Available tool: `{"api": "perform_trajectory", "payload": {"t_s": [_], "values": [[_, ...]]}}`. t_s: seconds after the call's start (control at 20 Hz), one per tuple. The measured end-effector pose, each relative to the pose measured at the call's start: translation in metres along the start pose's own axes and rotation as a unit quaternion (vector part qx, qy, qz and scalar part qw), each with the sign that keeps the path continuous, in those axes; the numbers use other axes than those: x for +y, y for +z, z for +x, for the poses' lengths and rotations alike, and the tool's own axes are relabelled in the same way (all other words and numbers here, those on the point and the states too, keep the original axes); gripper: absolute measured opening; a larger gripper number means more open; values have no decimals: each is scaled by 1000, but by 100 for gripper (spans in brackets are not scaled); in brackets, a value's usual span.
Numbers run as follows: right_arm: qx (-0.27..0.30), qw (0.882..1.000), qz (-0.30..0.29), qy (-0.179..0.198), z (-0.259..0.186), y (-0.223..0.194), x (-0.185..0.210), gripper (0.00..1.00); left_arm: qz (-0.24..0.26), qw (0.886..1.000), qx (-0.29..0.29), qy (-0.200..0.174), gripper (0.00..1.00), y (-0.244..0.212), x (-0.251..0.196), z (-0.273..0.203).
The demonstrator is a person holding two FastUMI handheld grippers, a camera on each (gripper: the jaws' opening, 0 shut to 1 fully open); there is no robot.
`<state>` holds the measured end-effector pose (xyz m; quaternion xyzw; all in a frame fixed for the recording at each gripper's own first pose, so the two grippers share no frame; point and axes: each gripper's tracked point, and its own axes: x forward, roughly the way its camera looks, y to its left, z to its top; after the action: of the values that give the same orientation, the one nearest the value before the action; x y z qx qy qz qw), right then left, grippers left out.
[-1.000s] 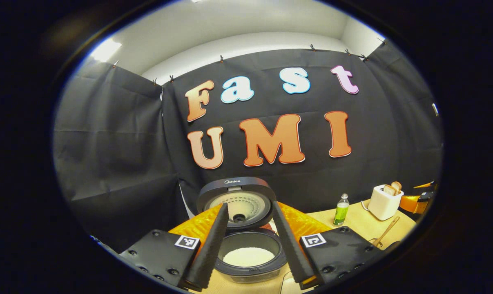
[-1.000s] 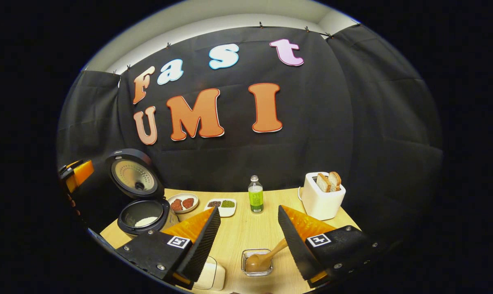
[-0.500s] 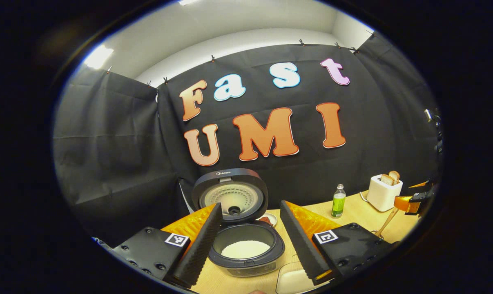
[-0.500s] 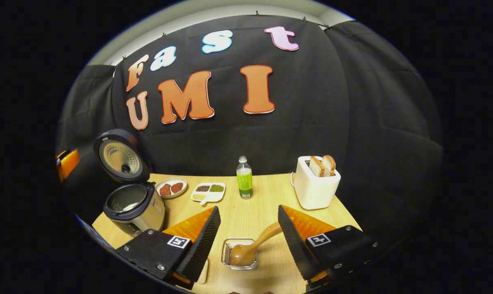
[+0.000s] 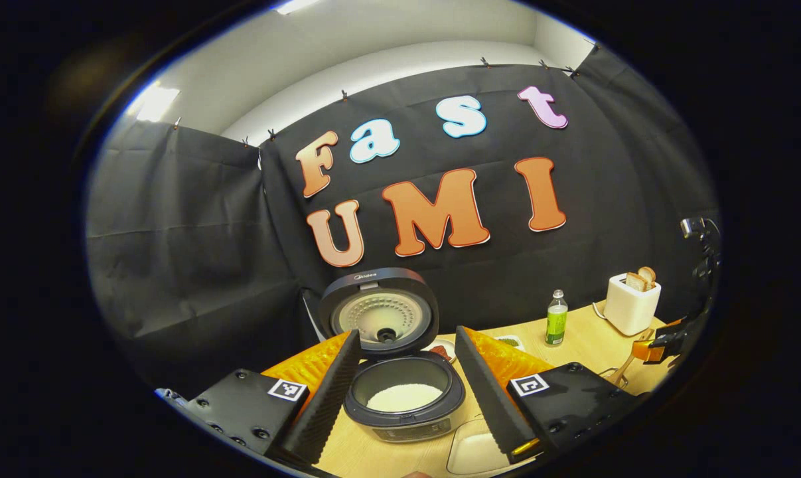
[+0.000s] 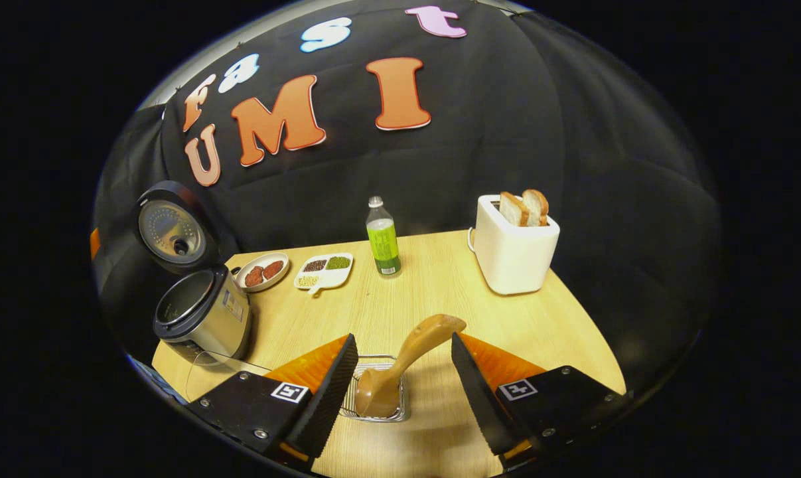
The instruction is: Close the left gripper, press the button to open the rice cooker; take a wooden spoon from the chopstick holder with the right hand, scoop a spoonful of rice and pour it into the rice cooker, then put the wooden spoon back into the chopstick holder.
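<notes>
**Rice cooker open, spoon sits in its holder**

The rice cooker [image 5: 403, 398] stands at the left edge of the wooden surface [image 6: 440, 285] with its lid [image 5: 379, 312] swung upright and a layer of white rice [image 5: 403, 397] in the inner pot. In the left gripper view the left claw [image 5: 403, 392] hangs before the cooker, its fingers spread wide and holding nothing, the pot framed between them. A pale container [image 5: 473, 451] sits at the near edge, just beside that claw's right finger.

In the right gripper view the right claw [image 6: 400, 385] is also spread and empty, poised above the wire chopstick holder [image 6: 377, 395] near the front edge. The wooden spoon [image 6: 403, 362] stands bowl-down in the holder, its handle tilted up and to the right between the two fingers; whether it touches either finger cannot be told.

Toward the back edge lie a small plate [image 6: 262, 271], a divided dish [image 6: 324, 271] and a green bottle [image 6: 383, 238]. A white toaster [image 6: 514, 252] holding two slices of bread [image 6: 525, 207] occupies the right back corner.
</notes>
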<state>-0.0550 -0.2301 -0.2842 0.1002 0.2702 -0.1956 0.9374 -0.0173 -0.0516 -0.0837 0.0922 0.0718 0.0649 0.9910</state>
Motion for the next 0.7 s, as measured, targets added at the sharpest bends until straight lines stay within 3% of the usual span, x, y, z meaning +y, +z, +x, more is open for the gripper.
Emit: {"api": "perform_trajectory", "payload": {"t_s": [0.1,0.2,0.3,0.6,0.65,0.7], "values": [[16,1000,16,3,13,-8,-4,88,4,1000,16,-6,100,-9,-6,-4],[30,999,32,3,24,-15,-10,88,11,1000,25,-6,87,-13,-6,-6],[39,998,49,6,33,-17,-13,86,17,999,29,-3,87,-16,-4,-10],[44,998,54,10,53,-19,-4,68,23,999,33,14,100,-17,2,-15],[45,997,54,11,54,-20,-3,59,24,999,33,16,94,-17,4,-15],[49,997,59,22,50,-21,4,56,25,999,35,17,87,-18,4,-15]]}}
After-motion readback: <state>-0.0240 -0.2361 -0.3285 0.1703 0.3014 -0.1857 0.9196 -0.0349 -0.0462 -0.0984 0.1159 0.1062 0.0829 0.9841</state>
